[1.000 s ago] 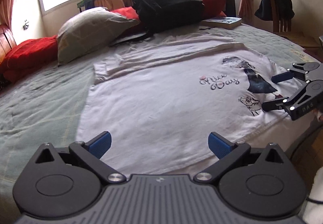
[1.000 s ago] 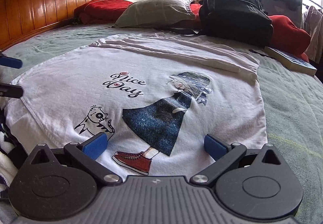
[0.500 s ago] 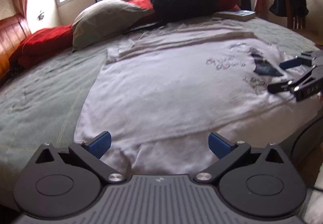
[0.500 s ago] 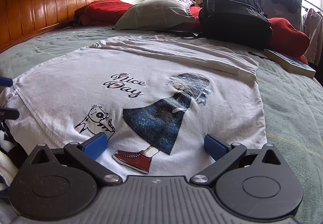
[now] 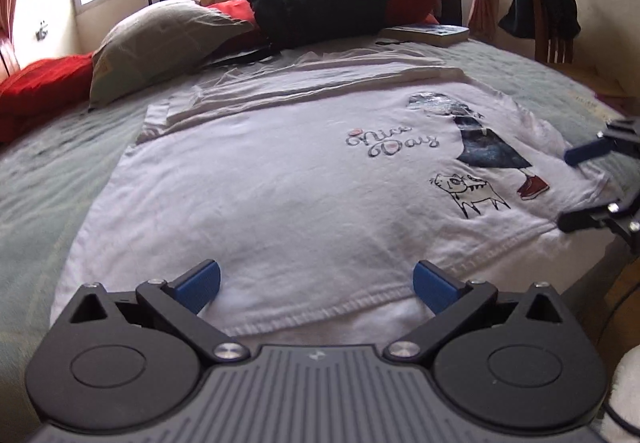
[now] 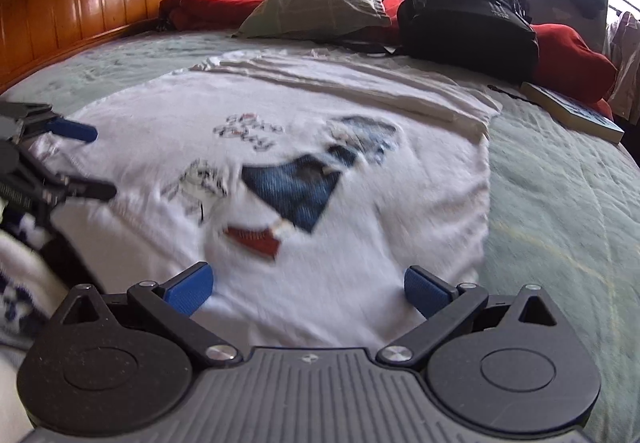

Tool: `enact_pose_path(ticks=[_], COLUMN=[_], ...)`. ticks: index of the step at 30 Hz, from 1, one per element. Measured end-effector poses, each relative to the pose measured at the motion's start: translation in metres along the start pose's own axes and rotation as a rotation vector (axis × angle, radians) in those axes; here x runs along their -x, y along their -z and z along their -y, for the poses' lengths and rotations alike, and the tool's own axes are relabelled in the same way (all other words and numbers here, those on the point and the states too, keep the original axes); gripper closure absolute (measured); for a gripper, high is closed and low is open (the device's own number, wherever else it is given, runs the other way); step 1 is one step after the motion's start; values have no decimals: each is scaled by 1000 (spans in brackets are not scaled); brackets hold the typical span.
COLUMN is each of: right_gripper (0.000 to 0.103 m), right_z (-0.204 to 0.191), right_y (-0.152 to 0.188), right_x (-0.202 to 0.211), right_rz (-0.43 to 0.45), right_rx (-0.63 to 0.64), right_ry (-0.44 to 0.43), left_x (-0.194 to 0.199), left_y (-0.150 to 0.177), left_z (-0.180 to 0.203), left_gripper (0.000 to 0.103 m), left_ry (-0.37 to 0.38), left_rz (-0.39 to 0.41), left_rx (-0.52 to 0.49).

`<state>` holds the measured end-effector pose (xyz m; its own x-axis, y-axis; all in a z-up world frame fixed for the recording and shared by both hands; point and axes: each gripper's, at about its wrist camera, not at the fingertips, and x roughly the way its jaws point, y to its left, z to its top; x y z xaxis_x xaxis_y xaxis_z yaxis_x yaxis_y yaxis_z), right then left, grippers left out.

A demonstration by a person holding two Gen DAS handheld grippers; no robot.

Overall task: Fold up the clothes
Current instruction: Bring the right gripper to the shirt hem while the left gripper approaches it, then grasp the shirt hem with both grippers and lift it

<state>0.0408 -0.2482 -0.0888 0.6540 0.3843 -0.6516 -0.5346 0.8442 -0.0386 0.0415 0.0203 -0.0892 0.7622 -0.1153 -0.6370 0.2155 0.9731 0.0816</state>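
A white T-shirt [image 5: 280, 179] with a "Nice Day" print, a girl in a blue skirt and a cat lies flat on the green bedspread; its far side is folded over in a long strip. In the left wrist view my left gripper [image 5: 316, 285] is open over the shirt's near hem. My right gripper [image 5: 572, 189] shows at the right edge, open, its fingers straddling the hem corner. In the right wrist view the shirt [image 6: 360, 147] is motion-blurred, my right gripper [image 6: 308, 289] is open above the hem, and the left gripper [image 6: 96, 161] enters open from the left.
A black backpack [image 5: 312, 3], a grey pillow [image 5: 160, 43], red bedding [image 5: 36, 91] and a book [image 5: 432, 33] lie along the bed's far side. The wooden headboard [image 6: 80, 11] stands at left. A chair with dark clothes [image 5: 548, 11] is at right. The bed edge drops off near me.
Both grippers moved: the left swung back toward the shirt's hem, the right pulled back and up. Both stayed open. The shirt lies as before.
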Motion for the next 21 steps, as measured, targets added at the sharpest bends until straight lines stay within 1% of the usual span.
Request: enact_pose_path(ticks=[3, 5, 8, 10, 11, 13, 15, 17, 19, 21], right_gripper=[0, 0, 0, 0, 0, 0, 0, 0, 0, 0], right_z=[-3, -14, -41, -58, -64, -75, -83, -90, -95, -99], right_y=[7, 6, 5, 7, 9, 13, 19, 26, 30, 30], right_x=[14, 20, 20, 16, 13, 3, -6, -14, -17, -12], right_rz=[9, 26, 51, 53, 47, 15, -23, -33, -30, -14], right_rx=[55, 139, 347, 485, 535, 613, 676, 754, 813, 836], right_ry=[32, 40, 25, 9, -1, -15, 0, 64, 129, 143], left_x=[8, 15, 25, 31, 33, 35, 35, 36, 37, 39], left_y=[-1, -3, 0, 3, 4, 3, 2, 2, 4, 6], left_z=[5, 14, 28, 33, 35, 36, 36, 38, 43, 50], left_gripper=[1, 1, 1, 1, 1, 1, 1, 1, 1, 1], left_ry=[-34, -57, -80, -85, -86, -79, -73, -65, -31, 15], left_rz=[5, 27, 66, 76, 79, 71, 62, 67, 74, 82], left_rx=[-51, -141, -316, -399, -438, -450, -442, -447, -463, -488])
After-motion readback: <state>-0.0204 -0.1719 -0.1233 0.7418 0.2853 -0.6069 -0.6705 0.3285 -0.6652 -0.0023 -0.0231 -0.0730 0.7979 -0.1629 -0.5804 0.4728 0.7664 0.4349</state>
